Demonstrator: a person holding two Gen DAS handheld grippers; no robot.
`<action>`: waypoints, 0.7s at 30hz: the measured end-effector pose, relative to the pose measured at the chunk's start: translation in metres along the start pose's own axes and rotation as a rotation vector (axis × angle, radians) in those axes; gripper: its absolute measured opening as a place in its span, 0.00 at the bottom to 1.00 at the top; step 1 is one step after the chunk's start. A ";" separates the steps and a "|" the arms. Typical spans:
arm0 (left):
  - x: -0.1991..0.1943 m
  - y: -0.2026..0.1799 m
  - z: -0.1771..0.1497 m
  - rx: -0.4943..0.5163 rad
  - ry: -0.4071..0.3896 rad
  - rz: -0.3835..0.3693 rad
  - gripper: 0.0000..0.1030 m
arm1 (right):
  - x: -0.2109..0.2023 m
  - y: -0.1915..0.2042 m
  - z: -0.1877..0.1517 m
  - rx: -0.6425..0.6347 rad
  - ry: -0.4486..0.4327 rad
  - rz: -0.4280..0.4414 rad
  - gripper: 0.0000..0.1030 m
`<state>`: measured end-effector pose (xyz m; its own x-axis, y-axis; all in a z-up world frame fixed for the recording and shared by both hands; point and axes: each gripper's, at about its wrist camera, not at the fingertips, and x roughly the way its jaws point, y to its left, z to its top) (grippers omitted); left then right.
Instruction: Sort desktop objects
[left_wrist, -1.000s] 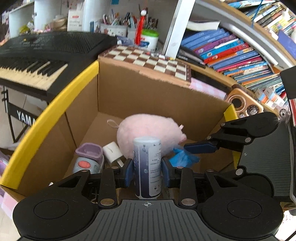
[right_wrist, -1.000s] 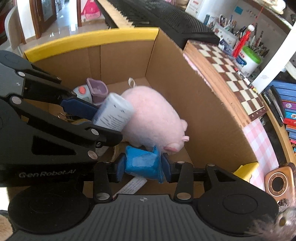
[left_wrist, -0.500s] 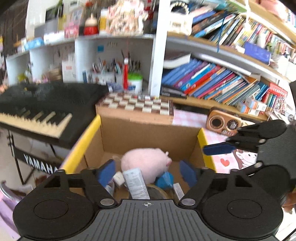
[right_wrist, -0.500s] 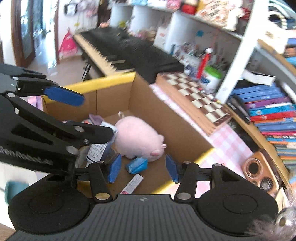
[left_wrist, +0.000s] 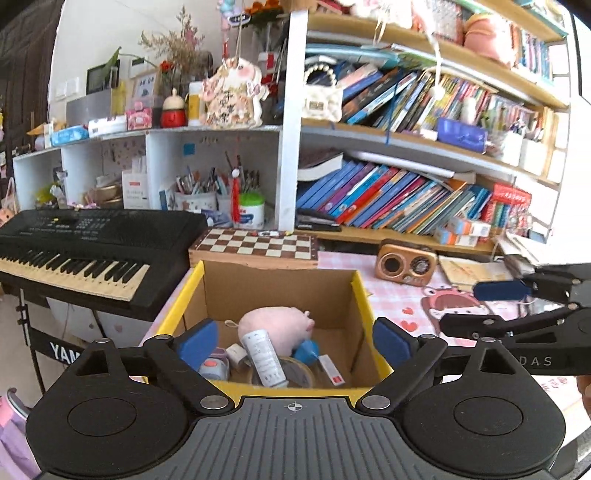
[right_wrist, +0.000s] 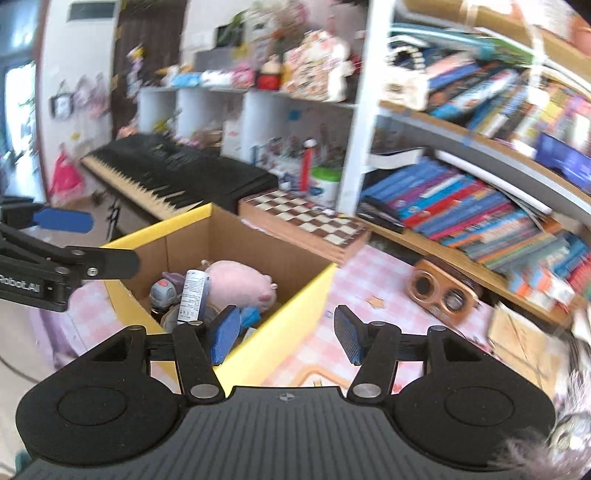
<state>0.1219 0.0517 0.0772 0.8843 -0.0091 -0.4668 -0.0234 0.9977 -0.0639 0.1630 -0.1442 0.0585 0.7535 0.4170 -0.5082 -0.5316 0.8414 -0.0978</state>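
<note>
A cardboard box with yellow rims stands on the pink checked desk. Inside lie a pink plush pig, a white tube, a blue packet, a small purple-grey gadget and other small items. My left gripper is open and empty, raised above the box's near side. My right gripper is open and empty, above the box's right rim. Each gripper shows at the edge of the other's view.
A black keyboard stands left of the box. A chessboard lies behind it. A brown retro radio sits on the desk to the right. Shelves of books and pen cups line the back.
Both grippers opened, dropping the white tube and the blue packet into the box, then rose up and back out of it.
</note>
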 end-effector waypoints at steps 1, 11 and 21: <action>-0.007 -0.001 -0.002 -0.003 -0.009 -0.003 0.93 | -0.009 0.001 -0.006 0.022 -0.011 -0.022 0.54; -0.057 -0.016 -0.035 0.013 -0.044 -0.031 0.96 | -0.079 0.029 -0.067 0.178 -0.050 -0.193 0.57; -0.077 -0.028 -0.071 0.060 -0.031 0.000 0.97 | -0.108 0.051 -0.122 0.275 0.001 -0.328 0.65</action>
<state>0.0209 0.0194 0.0523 0.8982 -0.0076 -0.4396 0.0035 0.9999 -0.0100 0.0068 -0.1881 0.0040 0.8649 0.1118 -0.4893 -0.1408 0.9898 -0.0229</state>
